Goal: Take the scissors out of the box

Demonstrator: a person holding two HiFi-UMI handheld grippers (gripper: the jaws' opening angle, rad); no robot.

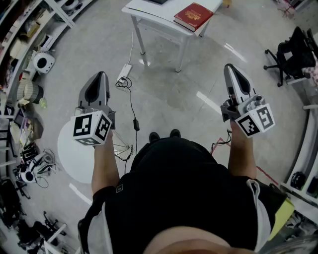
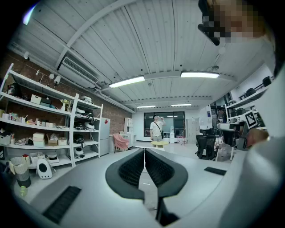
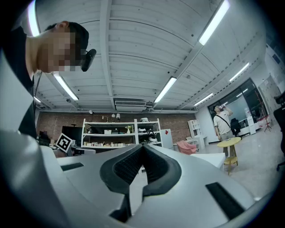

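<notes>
Two grippers sit out in front of the person, roughly level. The left gripper (image 1: 101,75) has its jaws pressed together on nothing, as its own view confirms (image 2: 144,152). The right gripper (image 1: 230,67) is likewise closed and empty (image 3: 143,148). Neither box nor scissors shows in any view, so where they lie cannot be told. The nearest likely spot is the table (image 1: 149,15) ahead, which shows a red book (image 1: 193,16) at its corner. The step in hand seems to be finding the box. To do it well, step past the cable (image 1: 131,106) on the floor, bring the head camera over the tabletop, and spread one gripper's jaws before reaching in.
</notes>
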